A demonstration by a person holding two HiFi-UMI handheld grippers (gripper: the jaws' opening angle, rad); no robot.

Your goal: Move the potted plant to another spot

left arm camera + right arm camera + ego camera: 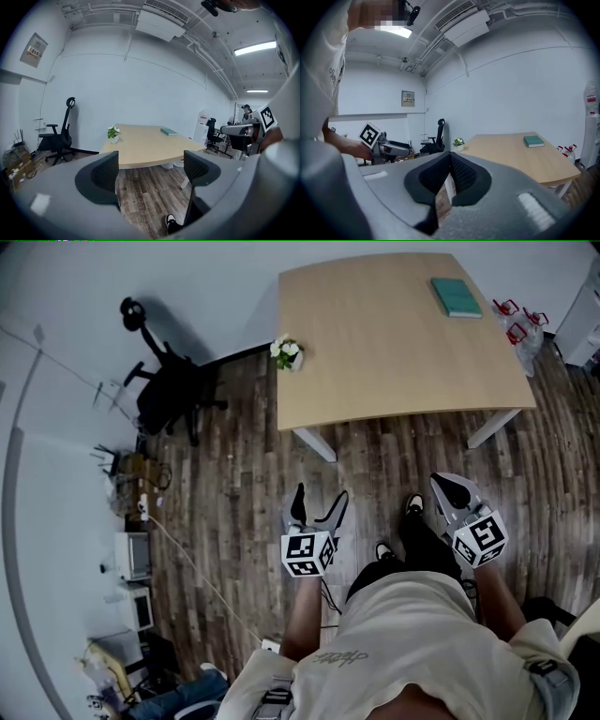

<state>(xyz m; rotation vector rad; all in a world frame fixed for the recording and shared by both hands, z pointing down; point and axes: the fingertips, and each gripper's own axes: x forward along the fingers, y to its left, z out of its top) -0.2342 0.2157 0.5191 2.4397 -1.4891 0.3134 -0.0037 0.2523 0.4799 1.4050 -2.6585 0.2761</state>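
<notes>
1. I stand on a brown wooden floor point(244, 484), and the table point(394, 343) is a little way in front of me.
2. The potted plant point(287, 352) sits on the table, right at its left edge. It has green leaves and white flowers in a small pale pot.
3. Both of my grippers are well apart from the plant. Nothing touches it.
4. My left gripper point(321, 498) is low, near my legs and over the floor. Its two jaws are wide apart.
5. In the left gripper view, I see only floor and the near table edge between those jaws point(152, 171). They hold nothing. The plant point(113, 133) shows far off, above the left jaw.
6. My right gripper point(448, 488) is on my right side, also low and over the floor. Its two jaws are pressed together.
7. In the right gripper view, the dark pads point(461, 173) meet, and nothing is pinched between them. The plant point(459, 142) shows far away, just above them.
8. A green book point(456, 296) lies flat on the far right part of the table, well apart from the plant.
9. A black office chair point(169, 390) stands on the floor to the left of the table, by the wall.
10. Some bottles with red tops point(520, 320) sit on the floor to the right of the table.
11. My black and white shoe point(413, 505) shows between the two grippers.
</notes>
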